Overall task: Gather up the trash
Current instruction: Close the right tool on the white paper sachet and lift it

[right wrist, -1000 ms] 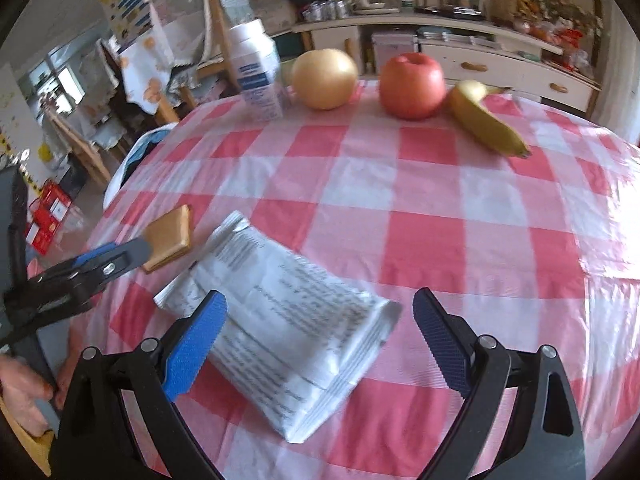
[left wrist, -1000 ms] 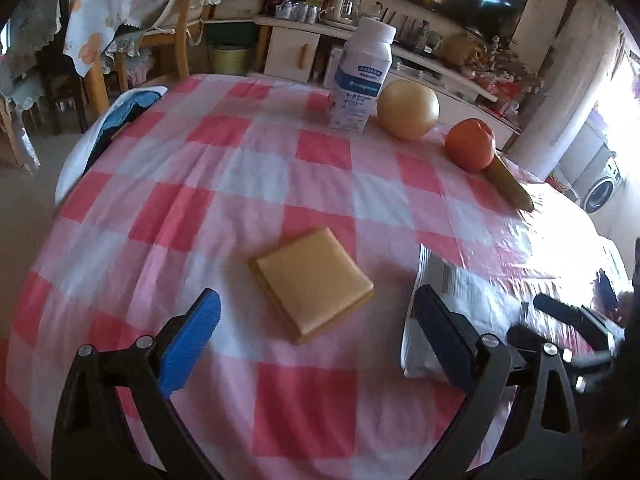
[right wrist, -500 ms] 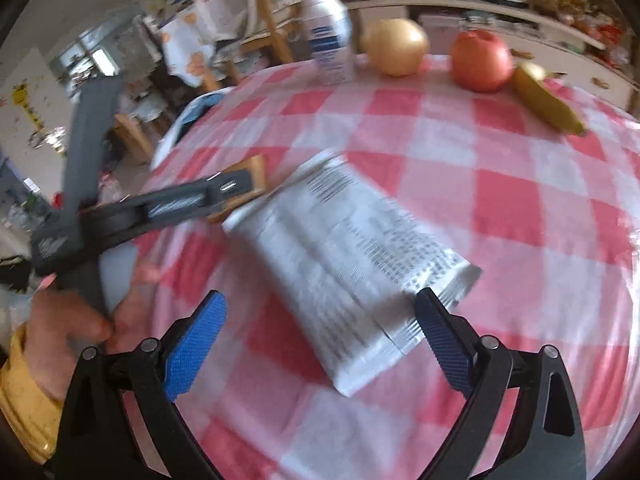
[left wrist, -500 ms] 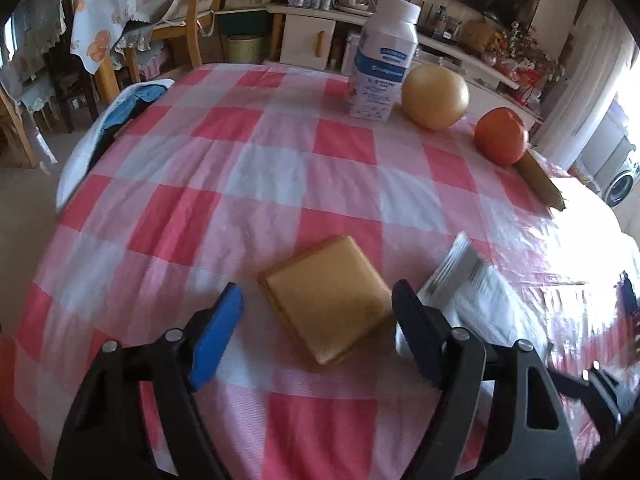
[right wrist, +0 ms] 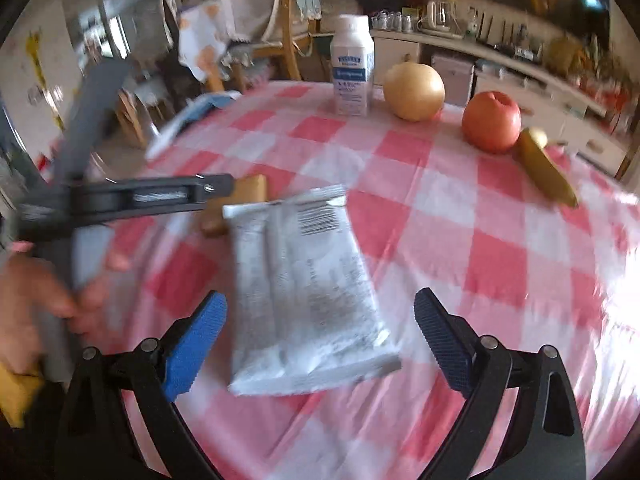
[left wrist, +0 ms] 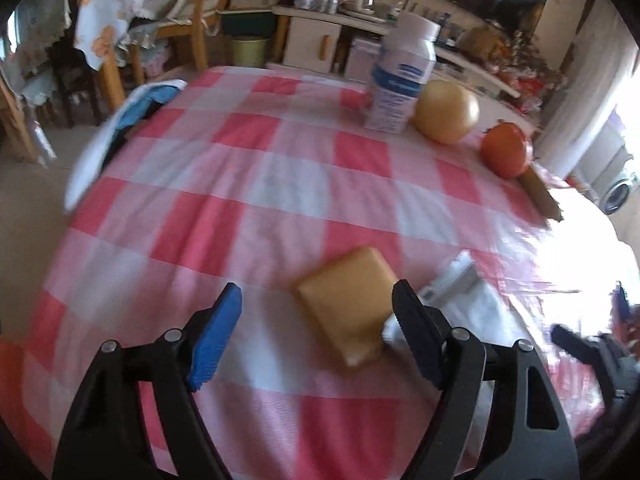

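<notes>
Both tongs are hanging spread and empty over the table point(left wrist: 280, 184), lining up on the trash. The left tongs point(left wrist: 316, 330) are framing the tan packet point(left wrist: 352, 312); the right tongs point(right wrist: 320, 336) are straddling the silver wrapper point(right wrist: 308, 296), which is lying at 12 o'clock of them. Next comes lowering and pinching. No bin is showing (the white bottle point(right wrist: 352, 66) at 12 o'clock is standing capped).

The counter point(right wrist: 496, 264) is covered in red-and-white checks. A silver-white wrapper point(right wrist: 308, 292) is printed with black text and a barcode. A tan-yellow pad point(left wrist: 348, 304) is seen beside it. The bottle point(right wrist: 352, 68) is white with a blue label. The hand-held gripper fingers point(right wrist: 192, 348) are padded in blue on black frames.
</notes>
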{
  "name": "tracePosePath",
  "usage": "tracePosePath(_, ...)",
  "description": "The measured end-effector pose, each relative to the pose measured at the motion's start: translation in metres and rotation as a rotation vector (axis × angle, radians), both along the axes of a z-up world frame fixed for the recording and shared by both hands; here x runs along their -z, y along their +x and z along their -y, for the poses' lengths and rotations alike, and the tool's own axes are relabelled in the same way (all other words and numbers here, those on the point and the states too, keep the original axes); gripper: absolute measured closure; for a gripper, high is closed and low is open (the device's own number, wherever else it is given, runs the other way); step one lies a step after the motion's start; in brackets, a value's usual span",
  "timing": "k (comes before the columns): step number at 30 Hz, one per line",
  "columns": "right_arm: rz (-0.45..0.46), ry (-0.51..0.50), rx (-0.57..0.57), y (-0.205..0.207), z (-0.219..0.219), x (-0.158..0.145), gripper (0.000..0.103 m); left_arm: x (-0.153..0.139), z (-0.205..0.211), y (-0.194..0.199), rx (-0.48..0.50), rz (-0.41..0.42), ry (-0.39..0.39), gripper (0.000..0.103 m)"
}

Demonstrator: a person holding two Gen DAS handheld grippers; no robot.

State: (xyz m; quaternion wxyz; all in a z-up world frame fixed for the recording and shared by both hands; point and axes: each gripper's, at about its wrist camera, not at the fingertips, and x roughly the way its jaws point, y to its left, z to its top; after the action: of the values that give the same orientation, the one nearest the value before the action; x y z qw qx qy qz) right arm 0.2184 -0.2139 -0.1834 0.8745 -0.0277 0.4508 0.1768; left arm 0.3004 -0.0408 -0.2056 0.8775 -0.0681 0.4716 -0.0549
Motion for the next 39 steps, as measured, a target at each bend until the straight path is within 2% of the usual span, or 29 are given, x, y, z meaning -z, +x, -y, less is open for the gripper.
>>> tracePosePath(3,-0.019,0.006,-0.047,0.009,-0.016,0.006,0.009,0.004,0.003,0.001,0.008,-0.008,-0.015,0.025)
tracePosePath(9,0.018,-0.144,-0.075,0.013,-0.037,0.017,0.009,0.007,0.012,0.001,0.038,0.003,-0.020,0.025)
tracePosePath(12,-0.008,-0.130,-0.075,0.019,-0.034,0.024,0.009,0.008,0.016,0.002,0.034,0.022,-0.001,0.025)
tracePosePath(15,-0.022,-0.092,-0.073,0.019,-0.026,0.025,0.009,0.010,0.023,0.002,0.050,0.030,0.052,0.022)
tracePosePath(18,-0.017,-0.089,-0.065,0.017,-0.023,0.023,0.014,0.010,0.026,0.001,0.057,0.041,0.073,0.018)
tracePosePath(22,-0.023,-0.032,-0.050,0.015,-0.013,0.019,0.024,0.007,0.023,0.001,0.036,0.059,0.107,0.011)
tracePosePath(26,-0.022,-0.025,-0.034,0.010,-0.007,0.017,0.025,0.006,0.024,-0.002,0.034,0.071,0.115,0.009)
tracePosePath(29,-0.021,-0.021,-0.012,0.008,0.000,0.017,0.026,0.005,0.026,-0.003,0.075,0.085,0.128,0.007)
tracePosePath(32,-0.020,-0.008,0.022,0.009,0.013,0.016,0.027,-0.001,0.032,-0.006,0.183,0.114,0.142,0.007)
tracePosePath(33,-0.017,0.001,0.043,0.010,0.019,0.015,0.027,-0.003,0.036,-0.006,0.248,0.120,0.186,0.007)
tracePosePath(35,-0.016,0.042,0.075,0.012,0.031,0.011,0.027,0.000,0.041,-0.005,0.314,0.118,0.270,0.007)
tracePosePath(37,-0.014,0.077,0.095,0.012,0.040,0.008,0.027,0.002,0.037,-0.004,0.344,0.109,0.273,0.007)
tracePosePath(39,-0.020,0.125,0.110,0.012,0.049,0.006,0.027,0.005,0.032,-0.001,0.334,0.087,0.262,0.007)
